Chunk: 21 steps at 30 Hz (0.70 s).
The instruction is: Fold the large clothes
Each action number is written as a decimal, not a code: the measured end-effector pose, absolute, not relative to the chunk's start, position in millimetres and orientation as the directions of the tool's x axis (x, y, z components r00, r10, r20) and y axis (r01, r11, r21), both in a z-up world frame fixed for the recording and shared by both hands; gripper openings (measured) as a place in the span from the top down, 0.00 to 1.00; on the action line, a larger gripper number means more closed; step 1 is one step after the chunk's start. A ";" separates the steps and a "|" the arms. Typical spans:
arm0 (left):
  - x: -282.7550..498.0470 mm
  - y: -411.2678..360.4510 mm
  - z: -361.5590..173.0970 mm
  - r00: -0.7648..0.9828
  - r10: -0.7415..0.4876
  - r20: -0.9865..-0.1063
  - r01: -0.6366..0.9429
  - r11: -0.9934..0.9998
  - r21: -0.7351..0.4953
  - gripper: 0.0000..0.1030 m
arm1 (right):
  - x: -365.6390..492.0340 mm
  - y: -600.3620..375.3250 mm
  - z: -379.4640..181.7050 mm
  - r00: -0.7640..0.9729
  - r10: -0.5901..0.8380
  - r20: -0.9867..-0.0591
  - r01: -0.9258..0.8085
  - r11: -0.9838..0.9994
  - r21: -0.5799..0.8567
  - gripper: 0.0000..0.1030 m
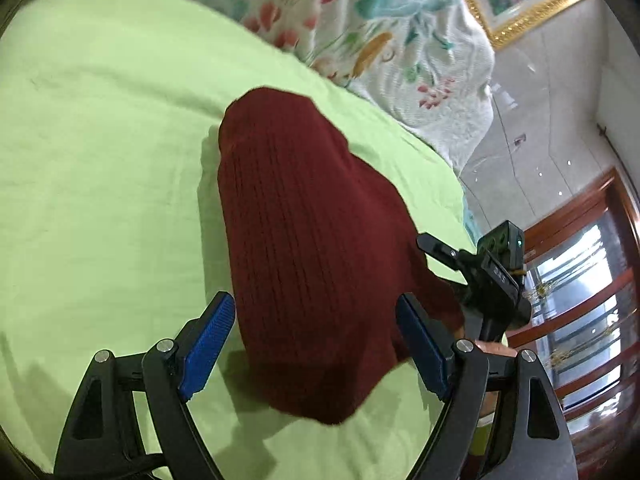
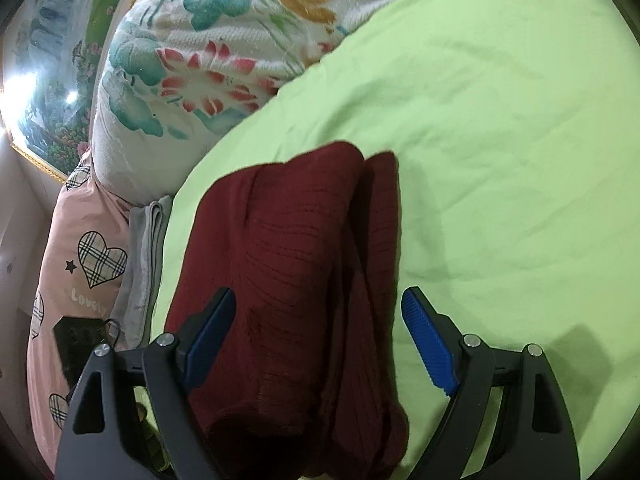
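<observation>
Both grippers hang over the bed with jaws spread wide, nothing pinched in either. The left gripper (image 1: 316, 340) straddles the near end of the sweater (image 1: 304, 248); fabric sits between its blue pads (image 1: 208, 344) but neither pad presses it. The right gripper (image 2: 320, 340) does the same from the other side: the sweater (image 2: 288, 280) fills most of the gap between its jaws, and the right pad is off the cloth, over bare sheet (image 2: 500, 140).

The sweater is a dark red ribbed knit, already doubled into a long narrow bundle on the green sheet and running away from both sets of jaws. In the right wrist view a second strip, likely a sleeve or a folded edge, lies along its right side. In the left wrist view the right gripper (image 1: 480, 276) sits just past the bundle's right edge.

My read: the lengthwise fold is done, and the open jaws are lined up on the near end to grab it for a cross fold. The knit is thick and may slump when lifted.

No containers in view. Beyond the jaws are a floral quilt (image 2: 208, 60), a pink pillow (image 2: 80, 260) with hearts, and a grey folded cloth (image 2: 144, 248) between the pillow and the sheet.
</observation>
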<state>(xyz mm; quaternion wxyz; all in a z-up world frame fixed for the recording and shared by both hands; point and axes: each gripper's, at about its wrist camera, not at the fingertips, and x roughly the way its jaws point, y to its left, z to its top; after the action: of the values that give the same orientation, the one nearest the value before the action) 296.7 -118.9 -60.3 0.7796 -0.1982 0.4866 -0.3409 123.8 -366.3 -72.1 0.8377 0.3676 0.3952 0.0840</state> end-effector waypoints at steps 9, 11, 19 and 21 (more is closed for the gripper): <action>341.3 -152.3 -107.1 0.162 -0.737 -0.657 0.287 0.672 -0.683 0.10 | 136.2 -365.7 -79.7 0.642 0.474 -0.602 0.129 0.708 0.694 0.17; 343.6 -159.2 -112.6 0.158 -0.747 -0.646 0.301 0.660 -0.689 0.14 | 140.1 -362.3 -81.7 0.633 0.488 -0.601 0.109 0.713 0.693 0.17; 320.0 -176.4 -86.3 0.269 -0.666 -0.696 0.431 0.729 -0.531 0.37 | 139.1 -341.4 -82.0 0.603 0.516 -0.609 0.085 0.717 0.692 0.60; 307.5 -165.9 -75.0 0.297 -0.662 -0.688 0.441 0.735 -0.516 0.38 | 132.2 -328.5 -71.2 0.616 0.528 -0.585 0.058 0.711 0.701 0.64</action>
<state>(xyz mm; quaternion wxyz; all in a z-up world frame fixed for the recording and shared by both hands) 307.5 -165.9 -75.0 0.7971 -0.1147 0.4816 -0.3457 132.2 -328.5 -71.2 0.8266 0.3529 0.4147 0.1421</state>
